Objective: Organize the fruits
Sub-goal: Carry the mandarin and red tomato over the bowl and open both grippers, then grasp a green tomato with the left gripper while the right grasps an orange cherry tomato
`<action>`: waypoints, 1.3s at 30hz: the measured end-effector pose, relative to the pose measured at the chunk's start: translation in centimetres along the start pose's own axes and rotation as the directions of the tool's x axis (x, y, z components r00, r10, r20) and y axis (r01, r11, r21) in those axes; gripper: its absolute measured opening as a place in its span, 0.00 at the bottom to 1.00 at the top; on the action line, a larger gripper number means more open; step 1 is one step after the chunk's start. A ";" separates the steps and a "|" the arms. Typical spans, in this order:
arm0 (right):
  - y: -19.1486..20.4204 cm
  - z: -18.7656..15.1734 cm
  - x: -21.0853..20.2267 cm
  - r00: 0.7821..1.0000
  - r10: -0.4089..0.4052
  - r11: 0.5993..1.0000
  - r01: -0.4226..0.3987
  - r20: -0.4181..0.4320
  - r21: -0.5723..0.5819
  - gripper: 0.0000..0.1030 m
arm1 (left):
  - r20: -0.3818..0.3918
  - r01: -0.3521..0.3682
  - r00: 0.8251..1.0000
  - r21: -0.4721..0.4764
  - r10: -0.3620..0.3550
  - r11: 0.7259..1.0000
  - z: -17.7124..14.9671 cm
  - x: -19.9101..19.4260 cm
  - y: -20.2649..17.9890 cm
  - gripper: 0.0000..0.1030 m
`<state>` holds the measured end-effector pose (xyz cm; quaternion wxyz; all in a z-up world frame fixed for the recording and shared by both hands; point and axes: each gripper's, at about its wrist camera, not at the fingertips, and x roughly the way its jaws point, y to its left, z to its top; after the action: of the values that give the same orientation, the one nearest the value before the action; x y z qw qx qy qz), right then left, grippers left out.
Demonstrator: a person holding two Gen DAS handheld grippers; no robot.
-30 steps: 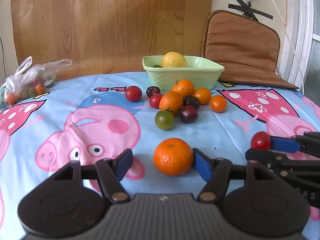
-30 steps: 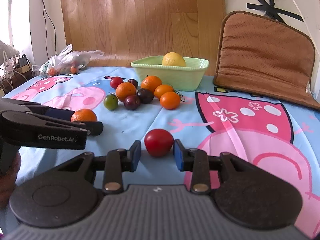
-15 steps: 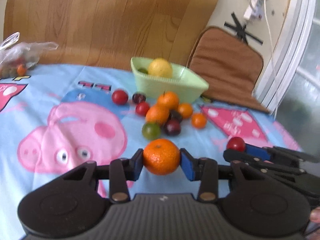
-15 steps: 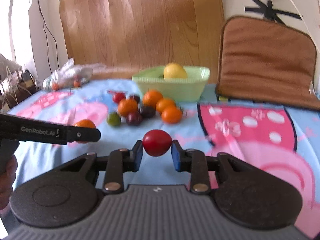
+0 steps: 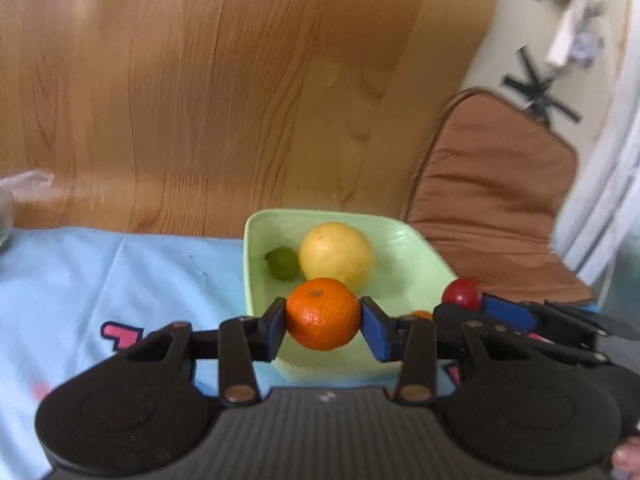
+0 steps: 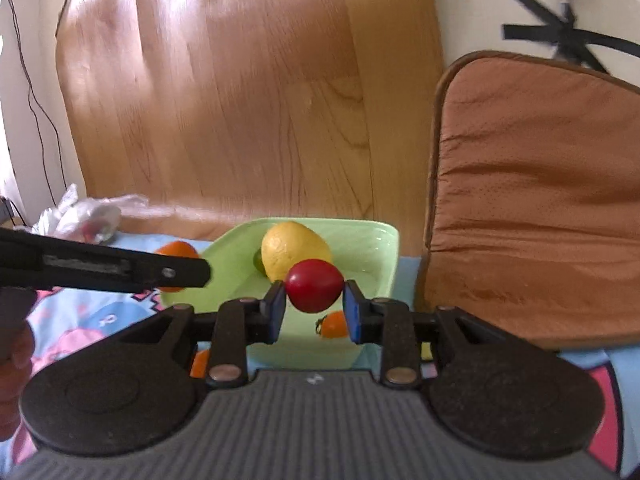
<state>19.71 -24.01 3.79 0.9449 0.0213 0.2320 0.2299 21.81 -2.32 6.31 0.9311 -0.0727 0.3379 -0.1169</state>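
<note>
My left tool [image 5: 322, 322] is clamped on the orange [image 5: 322, 313] and my right tool [image 6: 314, 306] on the red tomato [image 6: 314, 285], both held above the green bowl [image 5: 256, 240] so I can drop them beside the lemon [image 5: 336, 255].

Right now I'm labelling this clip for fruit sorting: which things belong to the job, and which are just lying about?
In the job:
left gripper, shut on the orange
right gripper, shut on the red tomato
green bowl holding the yellow fruit and small green fruit

Lying about:
brown cushion
plastic bag
</note>
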 end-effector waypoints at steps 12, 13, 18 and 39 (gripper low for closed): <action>0.0 -0.3 -2.0 0.999 0.037 0.999 -0.038 0.035 0.025 0.48 | 0.088 0.003 0.996 0.020 -0.005 1.000 -1.7 -3.9 0.8 0.54; 0.0 -0.6 -2.7 0.998 0.049 0.998 -0.050 0.036 0.029 0.48 | 0.092 0.014 0.996 0.015 -0.015 1.000 -2.2 -4.9 1.0 0.54; 0.5 -3.2 -5.8 0.996 0.084 0.996 -0.084 -0.015 0.010 0.48 | 0.035 0.086 0.996 0.009 -0.086 0.996 -7.1 -8.1 1.9 0.54; 4.9 -7.7 -8.4 0.981 0.125 0.988 -0.137 -0.146 -0.077 0.34 | -0.034 0.114 0.993 0.059 -0.112 0.992 -13.9 -11.4 0.1 0.26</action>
<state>7.62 -23.82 1.27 0.9090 -0.0208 0.2861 0.3024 4.37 0.04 2.63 0.9194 -0.0615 0.3438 -0.1808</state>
